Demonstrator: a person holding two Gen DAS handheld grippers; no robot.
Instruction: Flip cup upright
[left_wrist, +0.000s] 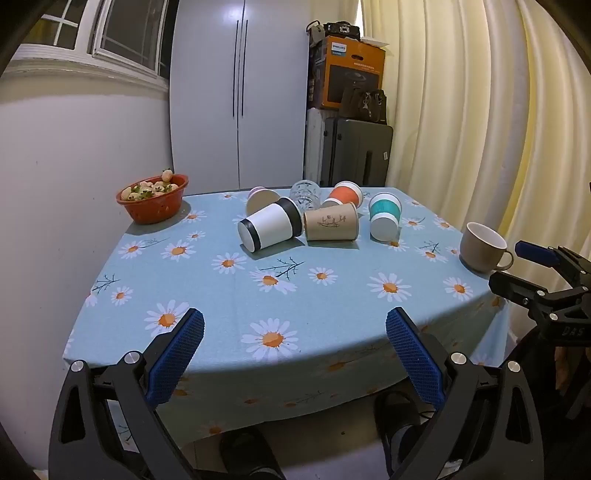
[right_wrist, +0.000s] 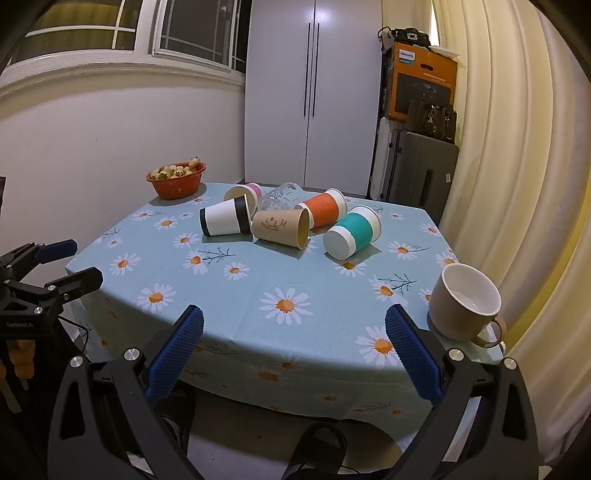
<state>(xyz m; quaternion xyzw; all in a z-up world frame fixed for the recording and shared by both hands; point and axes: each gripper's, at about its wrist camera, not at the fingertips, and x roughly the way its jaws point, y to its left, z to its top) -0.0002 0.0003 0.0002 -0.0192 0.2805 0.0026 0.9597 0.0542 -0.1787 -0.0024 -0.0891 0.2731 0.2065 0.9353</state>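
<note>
Both claws, left (left_wrist: 294, 330) and right (right_wrist: 294, 328), gape empty off the worktop's near edge. Teal cup (right_wrist: 352, 231) lies toppled mid-worktop (light, crushable paper); pinch its sleeve gently.

The table (left_wrist: 229, 332) had a blue cloth with daisies. Paper cups (left_wrist: 332, 221) and a glass (left_wrist: 305, 192) lay tipped over together at the back. A red bowl (left_wrist: 153, 206) and a mug (left_wrist: 482, 245) stood apart.

Six cups lie tipped in a cluster; the beige mug (right_wrist: 463, 302) stands upright at the edge.
</note>
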